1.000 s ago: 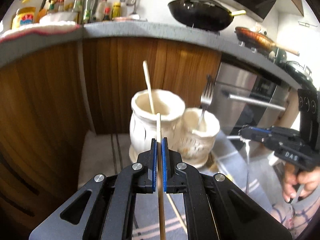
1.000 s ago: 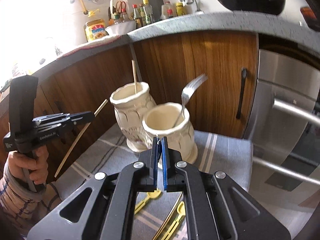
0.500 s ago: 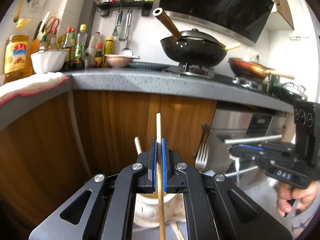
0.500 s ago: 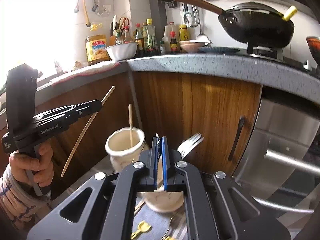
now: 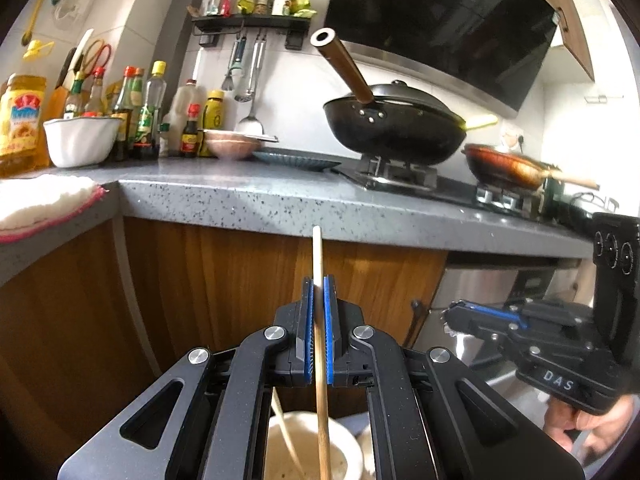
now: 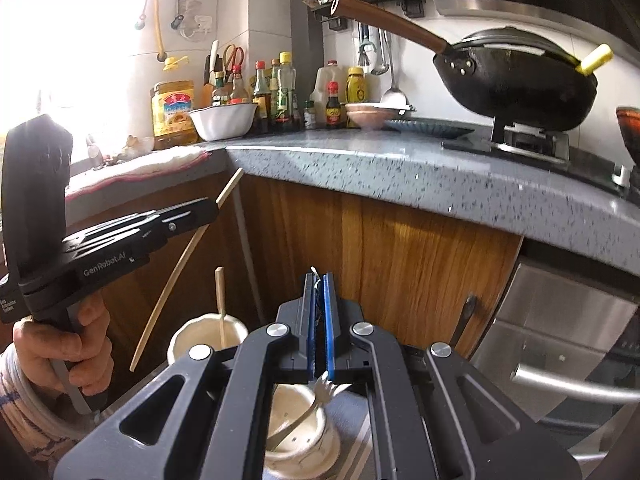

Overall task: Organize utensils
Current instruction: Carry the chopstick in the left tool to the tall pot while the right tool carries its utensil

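1. Left wrist view: the left tongs [image 5: 318, 300] are clenched on a wooden chopstick [image 5: 320, 360], which stands nearly upright between the blue pads [image 5: 307, 328], its top rising above them.
2. Below the left tongs, a cream ceramic holder [image 5: 340, 452] sits with its mouth open upward; the chopstick's lower part crosses in front of that mouth. A second chopstick [image 5: 286, 428] leans inside the holder.
3. Right wrist view: the right tongs [image 6: 318, 300] are clenched on a thin metal piece [image 6: 316, 276]; only its tip shows above the pads, so what it is cannot be told.
4. Directly below the right tongs stands a second cream holder [image 6: 304, 436] containing a fork [image 6: 324, 390], tines up.
5. To the left and farther off, the first holder [image 6: 188, 334] carries one upright chopstick [image 6: 220, 304].
6. At far left, the left tongs [image 6: 212, 206] hold their chopstick [image 6: 176, 276] tilted, up in the air beside that holder.
7. A grey speckled table [image 6: 400, 172] with a black wok [image 6: 520, 88] runs across the far background.
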Demonstrator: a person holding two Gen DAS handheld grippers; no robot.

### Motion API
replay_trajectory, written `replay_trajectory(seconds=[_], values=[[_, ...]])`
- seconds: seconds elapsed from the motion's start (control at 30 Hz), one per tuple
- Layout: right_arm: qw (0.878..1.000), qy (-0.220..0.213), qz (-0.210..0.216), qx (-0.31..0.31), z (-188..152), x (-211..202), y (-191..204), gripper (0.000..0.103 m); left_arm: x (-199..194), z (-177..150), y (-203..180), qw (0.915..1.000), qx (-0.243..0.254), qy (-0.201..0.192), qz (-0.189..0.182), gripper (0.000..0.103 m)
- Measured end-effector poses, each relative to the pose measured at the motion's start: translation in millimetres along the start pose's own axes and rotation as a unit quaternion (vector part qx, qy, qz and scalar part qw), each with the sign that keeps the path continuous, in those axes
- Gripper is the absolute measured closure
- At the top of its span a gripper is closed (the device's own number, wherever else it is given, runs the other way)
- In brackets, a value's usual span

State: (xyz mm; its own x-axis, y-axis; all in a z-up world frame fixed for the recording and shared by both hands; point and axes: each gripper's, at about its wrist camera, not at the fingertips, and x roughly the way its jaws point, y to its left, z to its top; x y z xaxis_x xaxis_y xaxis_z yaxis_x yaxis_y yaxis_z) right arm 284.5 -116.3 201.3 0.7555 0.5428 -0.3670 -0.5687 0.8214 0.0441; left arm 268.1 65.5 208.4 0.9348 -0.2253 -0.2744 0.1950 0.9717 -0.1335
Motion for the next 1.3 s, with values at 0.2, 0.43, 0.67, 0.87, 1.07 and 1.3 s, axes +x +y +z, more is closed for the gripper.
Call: replay_trajectory(seconds=[0.2,0.43,0.67,0.87,1.07,1.3], values=[[1.000,-0.004,-0.011,-0.012,4,14,-3,0.100,18,-3,9,0.9999,-0.009,-0.006,0.011,0.098],[0.999,-0.006,-0.028,-0.025,-1,29,-3,0.100,30,-6,24,0.9989,-0.043,-0.019,0.002,0.098],[0.998,0.002,-0.042,-0.050,-19,41,4,0.100,26,-25,23,0.9989,-0.033,-0.031,0.010,0.098],[0.998,0.013,-0.032,-0.050,-37,42,14,0.100,18,-51,24,0.9992,-0.033,-0.017,0.014,0.098],[0.998,0.021,-0.023,-0.049,-51,38,23,0.100,6,-70,26,0.9994,-0.035,0.000,0.007,0.098],[0.998,0.037,-0.015,-0.050,-59,43,29,0.099,2,-91,22,0.9994,-0.023,0.026,0.009,0.098]])
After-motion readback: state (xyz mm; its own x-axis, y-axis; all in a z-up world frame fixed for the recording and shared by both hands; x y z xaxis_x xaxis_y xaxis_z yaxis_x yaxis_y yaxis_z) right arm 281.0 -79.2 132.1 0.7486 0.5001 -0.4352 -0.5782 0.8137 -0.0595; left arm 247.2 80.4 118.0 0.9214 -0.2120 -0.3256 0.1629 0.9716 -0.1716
